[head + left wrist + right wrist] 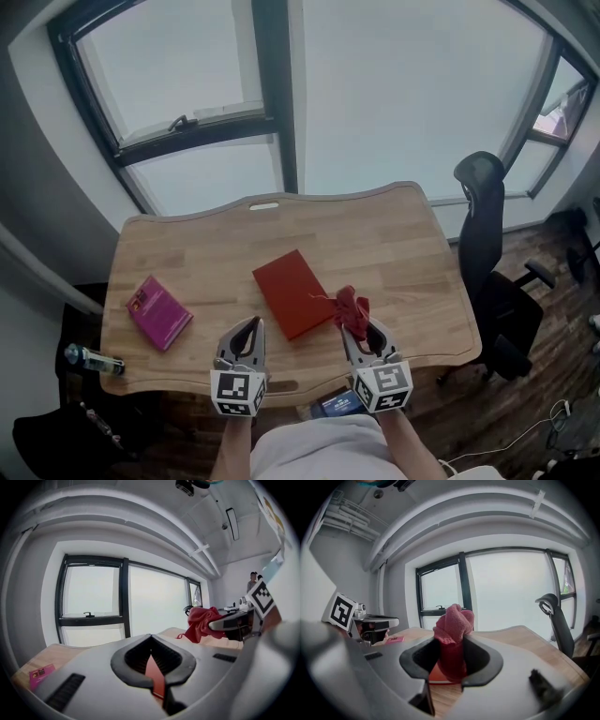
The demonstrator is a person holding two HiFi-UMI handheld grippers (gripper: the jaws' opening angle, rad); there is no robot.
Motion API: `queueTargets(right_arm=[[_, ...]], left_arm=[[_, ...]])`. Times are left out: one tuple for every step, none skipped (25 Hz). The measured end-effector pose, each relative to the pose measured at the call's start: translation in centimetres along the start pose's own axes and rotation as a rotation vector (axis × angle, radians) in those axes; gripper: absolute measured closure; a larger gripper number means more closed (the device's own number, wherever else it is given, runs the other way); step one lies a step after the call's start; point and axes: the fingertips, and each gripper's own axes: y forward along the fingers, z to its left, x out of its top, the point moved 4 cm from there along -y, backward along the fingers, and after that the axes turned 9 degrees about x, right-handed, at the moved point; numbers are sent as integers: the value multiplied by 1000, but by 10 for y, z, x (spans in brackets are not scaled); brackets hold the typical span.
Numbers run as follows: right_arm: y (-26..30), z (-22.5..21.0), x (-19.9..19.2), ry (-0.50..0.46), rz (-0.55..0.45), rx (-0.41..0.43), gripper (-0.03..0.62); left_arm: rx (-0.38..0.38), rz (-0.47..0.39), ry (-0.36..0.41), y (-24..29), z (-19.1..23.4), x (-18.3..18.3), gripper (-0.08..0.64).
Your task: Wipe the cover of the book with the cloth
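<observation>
The right gripper (357, 326) pinched the bunched red cloth (353, 306), the book (291, 292) lying just ahead to its left, so the cloth would best be lowered flat onto the cover, with the left gripper (247, 328), jaws pressed together and empty, free to steady an edge.

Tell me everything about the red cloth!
The cloth is pinkish red and looks soft and fuzzy. It is scrunched into a bunch, pinched in the right claw, its top poking past the tips, a thin thread trailing off. It sits by a corner of the red book; I cannot tell if they touch.
</observation>
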Motion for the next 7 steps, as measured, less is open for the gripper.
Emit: queueTargets(right_arm=[[0,0,0,1,0,0,449],[-1,0,0,1,-1,0,449],[-1,-1,0,1,0,0,449],[-1,-2,0,1,0,-1,449],[-2,-2,0,2,0,-2,449],[-2,-3,0,2,0,-4,449],[-3,-4,-1,3,0,-6,449]], left_arm=[[0,0,1,0,0,0,548],[1,0,1,0,-1,0,548],[1,0,1,1,-1,0,548],[1,-1,0,1,-1,1,548],[0,-2,-1,1,-1,1,548],[-1,-3,-1,2,-2,2,548],[-3,-4,-2,2,-2,2,548]])
